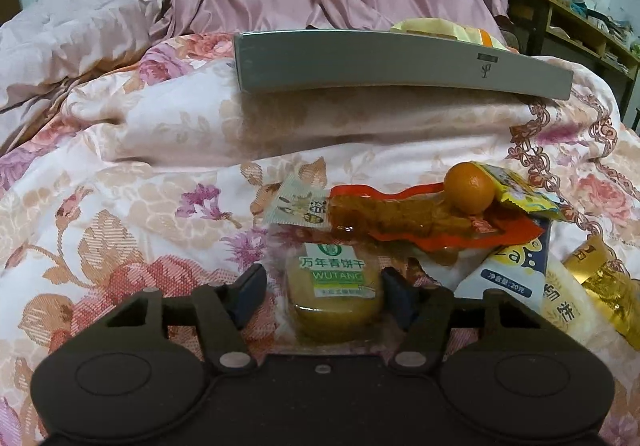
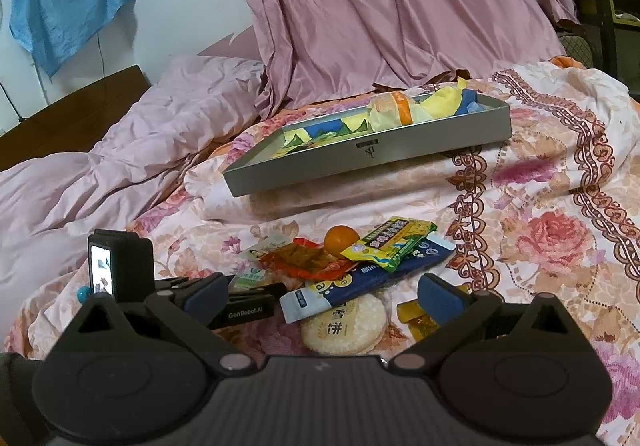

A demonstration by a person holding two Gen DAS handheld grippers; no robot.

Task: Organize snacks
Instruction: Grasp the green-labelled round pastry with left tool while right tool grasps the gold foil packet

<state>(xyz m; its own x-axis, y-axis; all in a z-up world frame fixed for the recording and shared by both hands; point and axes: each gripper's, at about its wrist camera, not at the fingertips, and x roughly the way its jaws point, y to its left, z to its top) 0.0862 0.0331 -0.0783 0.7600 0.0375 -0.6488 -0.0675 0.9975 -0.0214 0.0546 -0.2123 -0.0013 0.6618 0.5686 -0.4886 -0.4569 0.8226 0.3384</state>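
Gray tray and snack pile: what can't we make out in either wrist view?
- Gray tray, left wrist view: the near wall hides the inside; only a yellow wrapper shows above the rim.
- Gold packet, left wrist view: cut off by the right edge.
- Round rice cracker, right wrist view: partly covered by the blue-and-white packet.
- Left claw around the biscuit pack: contact unclear.

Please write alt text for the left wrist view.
The open left gripper straddles a wrapped green-label biscuit on a floral quilt. Beyond lie more snack packets and a small orange, then a grey tray.
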